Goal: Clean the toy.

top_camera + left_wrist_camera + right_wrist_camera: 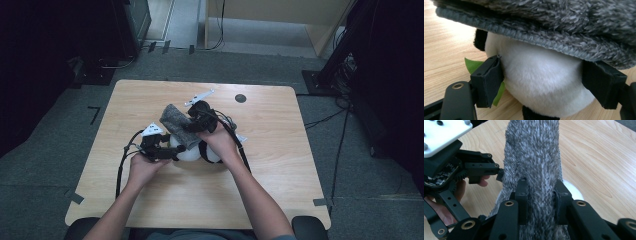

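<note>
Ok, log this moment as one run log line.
left tongs: clamp plush panda | right tongs: pinch grey fuzzy hat over panda | wooden table

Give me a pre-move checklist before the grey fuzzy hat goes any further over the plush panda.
1. Left gripper clamps the plush panda: ok, pads press its white body on both sides.
2. Right gripper grips the grey fuzzy hat: ok, a fold of pile is pinched between the pads.
3. Hat over the panda: ok, its knitted rim lies across the top of the white body.
4. Panda resting on the wooden table: ok.
5. Hat opening faces down over the head: cannot tell.
6. Green leaf free of the left pad: not ok, it sits behind that pad.
</note>
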Action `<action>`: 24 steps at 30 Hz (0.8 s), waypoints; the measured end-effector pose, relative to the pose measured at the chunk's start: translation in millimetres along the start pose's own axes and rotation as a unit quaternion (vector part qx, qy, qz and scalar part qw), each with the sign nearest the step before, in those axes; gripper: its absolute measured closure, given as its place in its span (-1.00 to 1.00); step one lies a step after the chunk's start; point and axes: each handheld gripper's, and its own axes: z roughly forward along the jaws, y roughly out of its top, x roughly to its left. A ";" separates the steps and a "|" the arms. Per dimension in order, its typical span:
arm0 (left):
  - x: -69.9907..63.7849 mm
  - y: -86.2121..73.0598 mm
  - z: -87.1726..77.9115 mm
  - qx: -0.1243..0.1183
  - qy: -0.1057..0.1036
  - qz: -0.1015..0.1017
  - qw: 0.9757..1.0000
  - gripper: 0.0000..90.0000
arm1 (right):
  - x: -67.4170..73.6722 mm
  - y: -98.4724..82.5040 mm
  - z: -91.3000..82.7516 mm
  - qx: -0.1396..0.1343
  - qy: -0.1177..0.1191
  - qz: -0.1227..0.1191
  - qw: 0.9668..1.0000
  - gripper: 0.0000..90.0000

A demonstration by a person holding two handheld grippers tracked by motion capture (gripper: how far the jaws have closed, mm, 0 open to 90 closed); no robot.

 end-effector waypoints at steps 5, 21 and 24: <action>0.1 0.0 0.2 -0.001 0.000 0.001 1.000 -0.55 | -10.1 -6.3 -10.0 -0.001 -0.011 0.006 1.000 0.58; 0.0 -0.4 0.6 -0.003 0.000 -0.001 1.000 -0.55 | -47.1 -42.2 -65.1 -0.020 -0.047 0.050 0.997 0.56; -0.1 -0.4 0.6 -0.003 0.000 -0.001 1.000 -0.55 | -51.6 -48.9 -73.6 -0.025 -0.052 0.055 0.997 0.55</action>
